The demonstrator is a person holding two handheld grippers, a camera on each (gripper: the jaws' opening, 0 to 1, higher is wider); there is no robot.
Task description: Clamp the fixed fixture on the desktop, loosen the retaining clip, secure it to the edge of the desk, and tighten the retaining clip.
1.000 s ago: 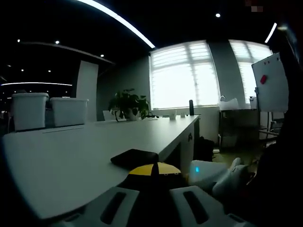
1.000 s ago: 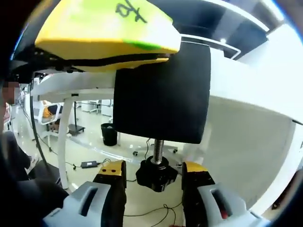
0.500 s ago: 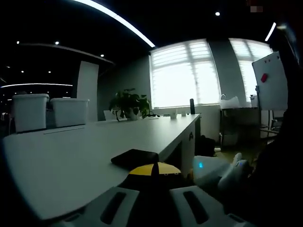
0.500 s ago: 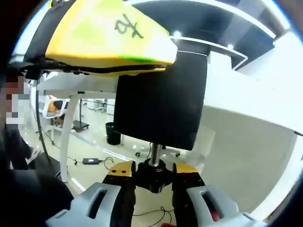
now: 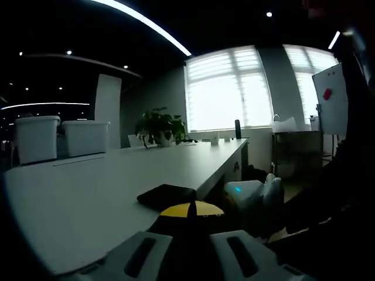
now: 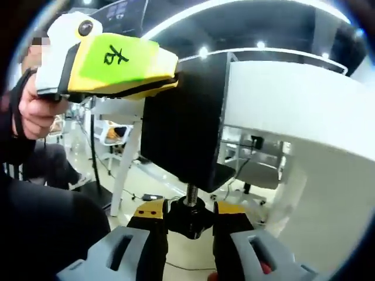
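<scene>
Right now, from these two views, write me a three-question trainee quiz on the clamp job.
1. True or false: the right claw is closed on the black knob under the screw.
2. Where does the black clamp sit? A) lying flat mid-desk B) hooked over the white desk edge C) on the floor
3. Fill in: in the left gripper view, the left claw grips the clamp's body from the ____ side of the desk.

Key: 1 true; 2 B; 3 top
</scene>
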